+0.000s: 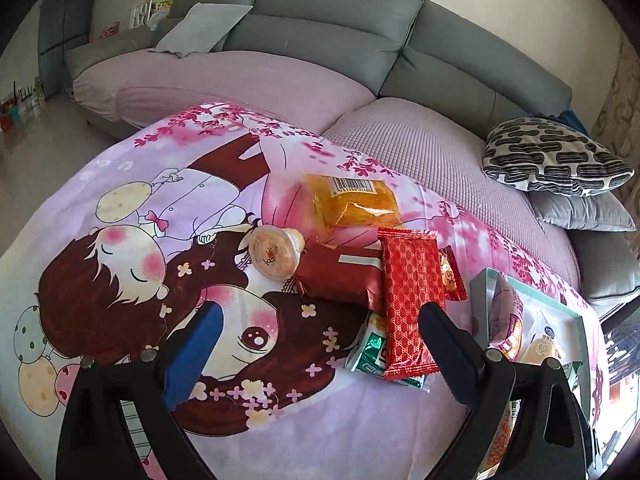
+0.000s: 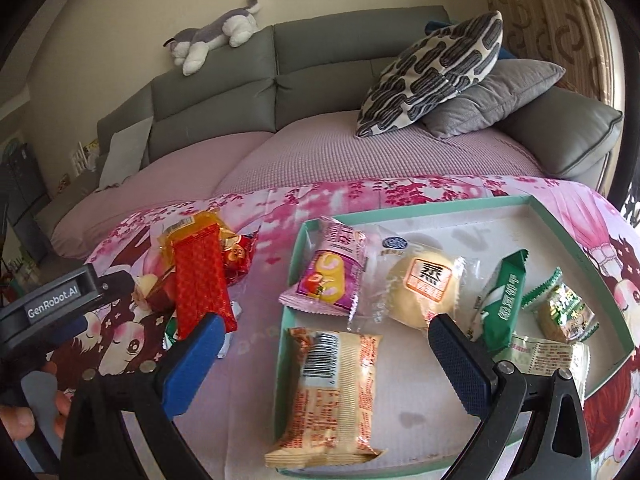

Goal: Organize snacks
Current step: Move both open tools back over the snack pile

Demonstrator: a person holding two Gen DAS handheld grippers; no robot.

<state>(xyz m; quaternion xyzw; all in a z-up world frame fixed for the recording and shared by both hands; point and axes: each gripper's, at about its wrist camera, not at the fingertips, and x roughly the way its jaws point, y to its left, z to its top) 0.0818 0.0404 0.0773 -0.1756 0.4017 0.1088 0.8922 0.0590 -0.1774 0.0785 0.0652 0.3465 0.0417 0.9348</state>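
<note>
Snacks: loose pile with a red patterned packet [image 1: 410, 300] on top, left of the tray [image 2: 576, 236]; more packets lie inside it.
Surface: pink cartoon-print cloth [image 1: 280, 412] over the table.
Room: grey sofa [image 2: 320, 80], patterned cushion [image 2: 436, 72], plush dog [image 2: 216, 34].
Left gripper [image 1: 316, 340]: fingers spread, empty, just before the pile.
Right gripper [image 2: 324, 350]: spread, empty, over the tray's cream barcode packet [image 2: 332, 392].

The tray [image 2: 568, 224] keeps bare floor at its 1 o'clock corner and along the near middle; packets crowd its 9 and 3 o'clock sides. On the cloth [image 1: 340, 432], the snack pile [image 1: 360, 256] blocks 12 to 2 o'clock, while 6 to 10 o'clock lies open
</note>
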